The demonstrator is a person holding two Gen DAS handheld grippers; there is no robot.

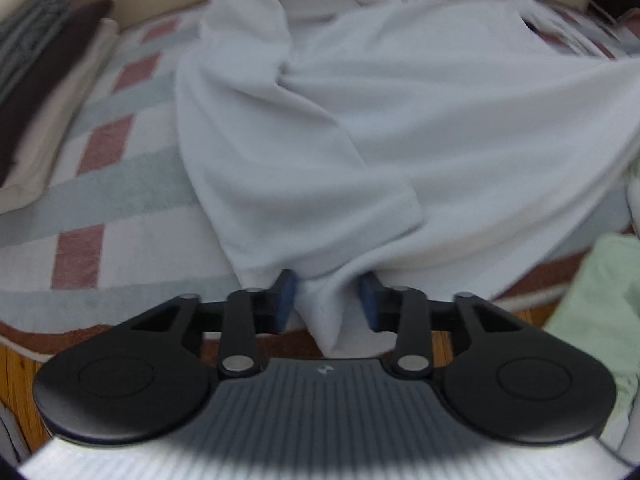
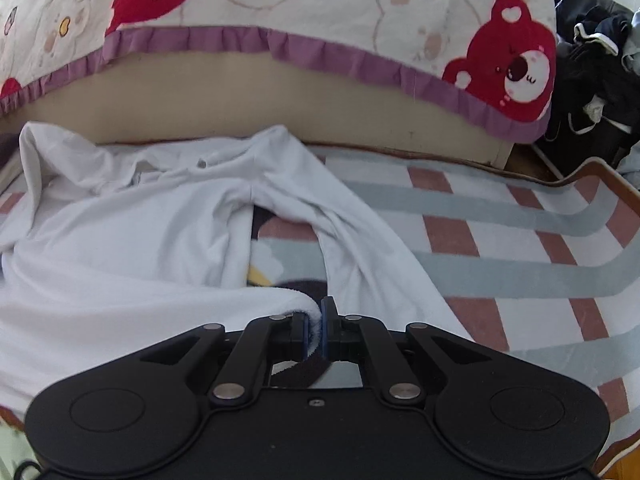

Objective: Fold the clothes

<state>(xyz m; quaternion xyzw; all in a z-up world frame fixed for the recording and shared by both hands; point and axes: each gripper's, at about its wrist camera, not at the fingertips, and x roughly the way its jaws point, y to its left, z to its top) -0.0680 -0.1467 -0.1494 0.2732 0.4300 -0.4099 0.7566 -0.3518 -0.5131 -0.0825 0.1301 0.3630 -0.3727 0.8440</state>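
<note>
A white long-sleeved shirt (image 1: 400, 112) lies spread and rumpled on a striped rug (image 1: 112, 184). My left gripper (image 1: 328, 300) is open, its blue pads either side of a bunch of the shirt's hem, which hangs between them. In the right wrist view the same white shirt (image 2: 120, 248) lies with its collar toward the bed and one sleeve (image 2: 360, 248) running down to the right. My right gripper (image 2: 316, 326) is shut on the shirt's hem edge.
A stack of folded clothes (image 1: 36, 92) sits on the rug at left. A pale green garment (image 1: 600, 308) lies at right. A bed with a bear-print cover (image 2: 320, 32) stands behind the rug. Dark clothes (image 2: 596, 80) pile up at far right.
</note>
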